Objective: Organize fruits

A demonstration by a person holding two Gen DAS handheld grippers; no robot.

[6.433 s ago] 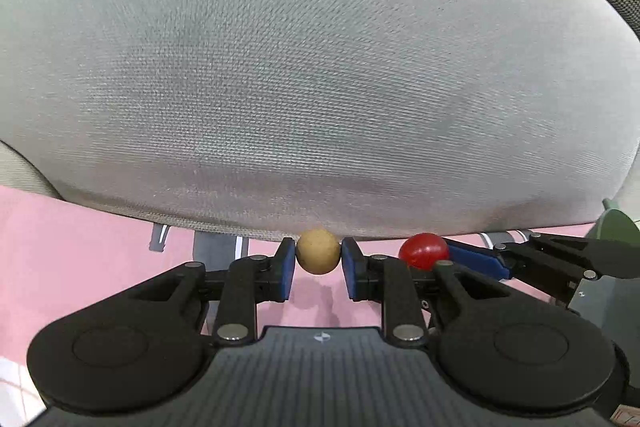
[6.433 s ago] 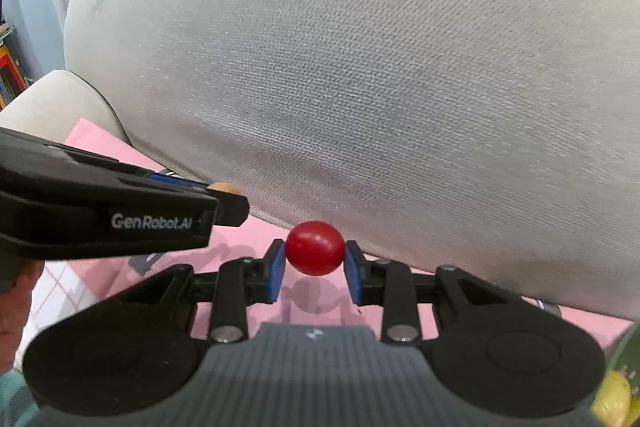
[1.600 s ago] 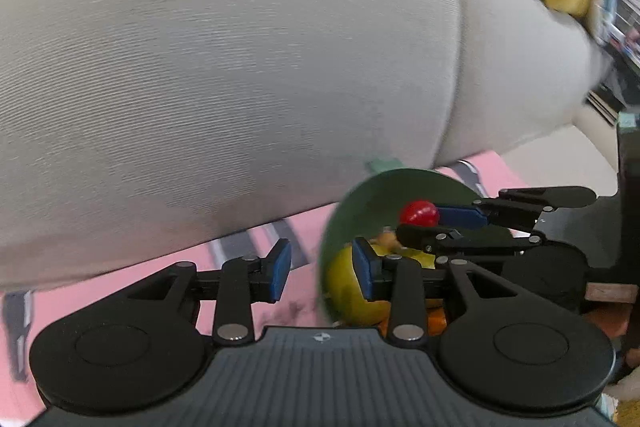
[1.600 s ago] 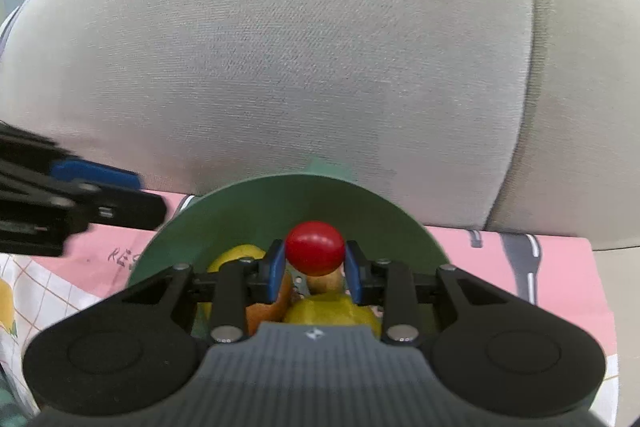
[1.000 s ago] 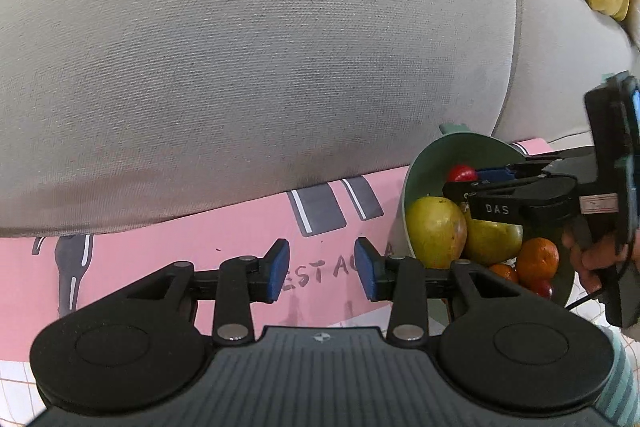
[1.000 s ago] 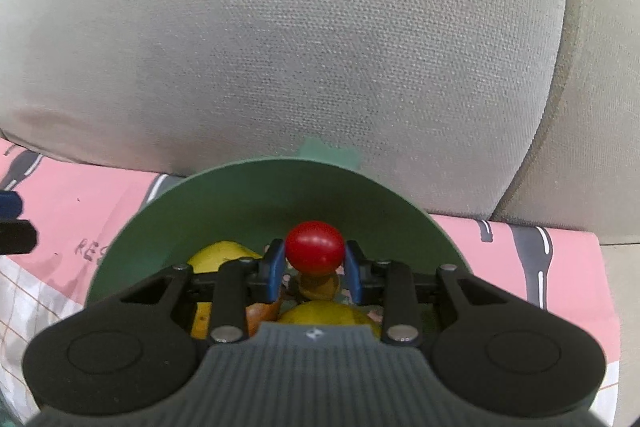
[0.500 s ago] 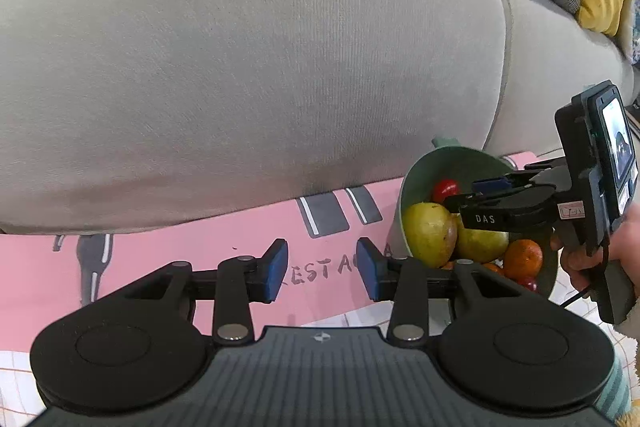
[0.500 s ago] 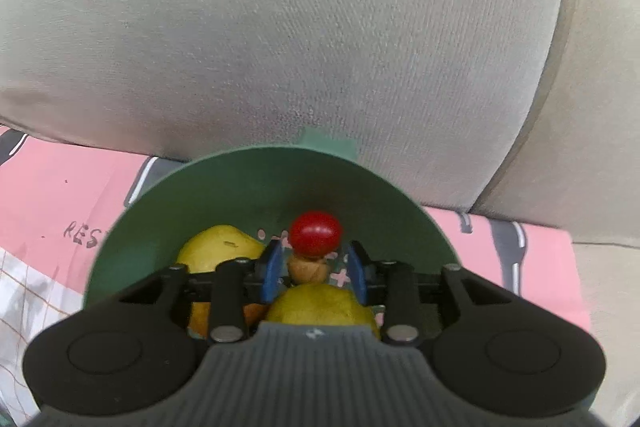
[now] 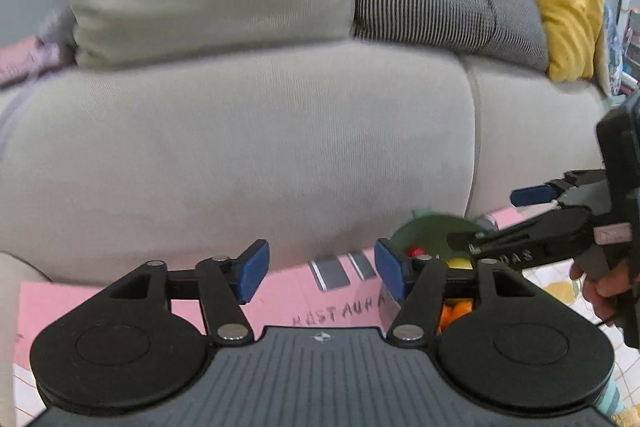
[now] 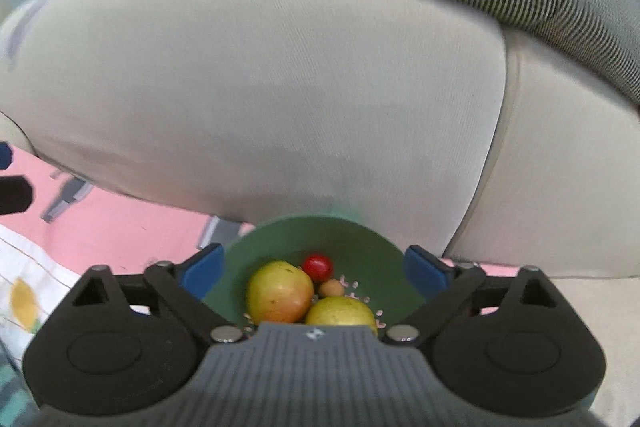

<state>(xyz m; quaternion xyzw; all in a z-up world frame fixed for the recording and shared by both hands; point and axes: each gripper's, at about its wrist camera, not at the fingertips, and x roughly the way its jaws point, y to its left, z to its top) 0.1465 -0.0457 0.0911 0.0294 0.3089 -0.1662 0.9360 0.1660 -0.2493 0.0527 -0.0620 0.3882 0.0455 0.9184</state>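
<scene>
1. Bowl [image 10: 360, 239]: green, lying directly ahead of the right tongs [image 10: 316, 267] and between their blue pads. From the left tongs [image 9: 322, 269] it sits ahead and to the right, partly hidden by the right finger. It looks rigid and smooth-walled; the rim is the likely hold.
2. Pear [image 10: 279, 291]: yellow-red, in the bowl's left part, nearest the right tongs' left pad. Probably the heaviest piece, firm but easily bruised. Best hold: across its widest girth, with moderate pressure.
3. Second pear [image 10: 340, 311]: yellow-green, close under the right tongs' body, touching the first. Handling as in item 2; the skin looks smooth and may slip.
4. Red fruit [image 10: 317, 267]: small, glossy, at the far side of the pile. Light, round, liable to roll or pop out; a centred hold on its equator is advised.
5. Tan ball [image 10: 332, 287]: smallest, wedged between the red fruit and the pears. Light; hardness cannot be judged.
6. Tongs state: both pairs stand wide open and grip nothing. All fruit in sight lies in the bowl.
</scene>
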